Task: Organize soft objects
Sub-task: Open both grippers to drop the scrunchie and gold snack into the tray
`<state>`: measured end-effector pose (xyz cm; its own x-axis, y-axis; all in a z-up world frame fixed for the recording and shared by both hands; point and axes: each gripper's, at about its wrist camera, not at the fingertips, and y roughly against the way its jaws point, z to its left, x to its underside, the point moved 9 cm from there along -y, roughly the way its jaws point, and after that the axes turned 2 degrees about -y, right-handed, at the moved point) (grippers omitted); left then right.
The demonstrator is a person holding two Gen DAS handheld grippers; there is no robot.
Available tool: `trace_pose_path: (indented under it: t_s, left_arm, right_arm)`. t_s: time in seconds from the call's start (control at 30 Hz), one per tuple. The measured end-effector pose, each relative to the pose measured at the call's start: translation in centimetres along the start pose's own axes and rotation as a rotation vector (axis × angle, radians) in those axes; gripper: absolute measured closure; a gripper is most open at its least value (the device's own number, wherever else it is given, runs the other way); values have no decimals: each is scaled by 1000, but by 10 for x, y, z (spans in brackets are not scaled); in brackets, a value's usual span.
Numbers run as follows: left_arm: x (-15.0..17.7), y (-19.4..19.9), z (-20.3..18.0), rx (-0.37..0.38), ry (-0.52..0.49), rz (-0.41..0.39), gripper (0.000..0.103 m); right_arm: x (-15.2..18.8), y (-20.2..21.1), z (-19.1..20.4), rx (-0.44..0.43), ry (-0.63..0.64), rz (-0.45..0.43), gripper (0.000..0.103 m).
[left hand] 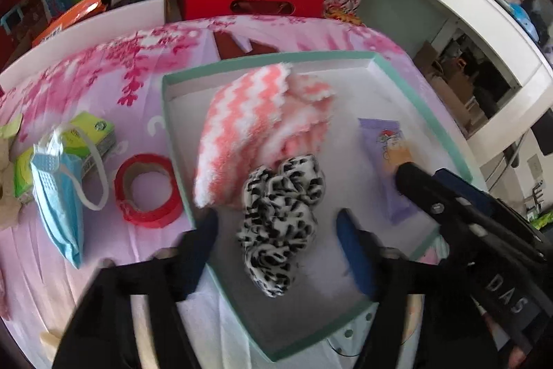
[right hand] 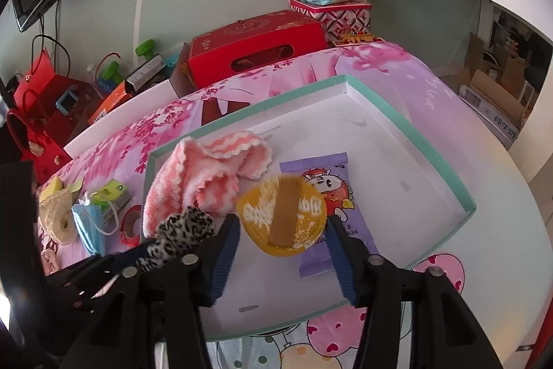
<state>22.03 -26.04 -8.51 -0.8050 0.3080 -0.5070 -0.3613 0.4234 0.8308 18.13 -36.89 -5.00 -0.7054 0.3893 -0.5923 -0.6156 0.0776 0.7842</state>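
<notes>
Shallow tray with mint-green rim (left hand: 414, 99), white inside, on the worktop's pink blossom-print cloth (left hand: 86, 75). In the tray: one pink-and-white zigzag fleece cloth (left hand: 242, 123), bunched toward the far left corner; one leopard-print scrunchie (left hand: 280, 217), lying just in front of the cloth and touching it; one purple snack packet (right hand: 331, 196), flat on the tray floor to the right; one round orange puff with a tan strap (right hand: 281, 218), resting on the packet's left part. My left tongs (left hand: 276, 244): jaws wide, one on each side of the scrunchie, gripping nothing. My right tongs (right hand: 281, 256): jaws wide, the puff just ahead between the tips, not clamped. Outside the tray, to its left on the cloth: one red tape roll (left hand: 148, 189), one blue face mask (left hand: 58, 196), one green carton (left hand: 90, 134). Behind the worktop: one red box (right hand: 255, 47).
</notes>
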Motion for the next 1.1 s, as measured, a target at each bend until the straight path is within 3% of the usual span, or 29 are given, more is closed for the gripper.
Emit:
trace_pose_path:
  t_s: [0.07, 0.23, 0.37, 0.43, 0.6, 0.77, 0.87, 1.1]
  left_arm:
    - [-1, 4, -2, -9, -9, -7, 22]
    - [-1, 12, 1, -37, -8, -18, 15]
    - [0, 24, 7, -65, -1, -40, 11]
    - [1, 30, 11, -76, 15, -52, 7]
    - [2, 54, 37, -74, 94, -107, 6]
    - [3, 87, 89, -159, 200, -189, 2]
    - [6, 107, 120, -181, 266, -232, 0]
    - [22, 121, 183, -214, 381, -231, 0]
  right_arm:
    - [-1, 2, -1, -1, -7, -9, 28]
    - [-2, 4, -2, -5, -17, -20, 19]
    - [-2, 7, -1, 0, -7, -33, 0]
    - [-4, 13, -1, 13, -1, -62, 0]
    - [-8, 24, 0, 12, -16, -108, 0]
    - [-15, 43, 6, 47, 4, -183, 0]
    - [-18, 50, 15, 17, -8, -212, 0]
    - [-4, 35, 44, -51, -4, -147, 0]
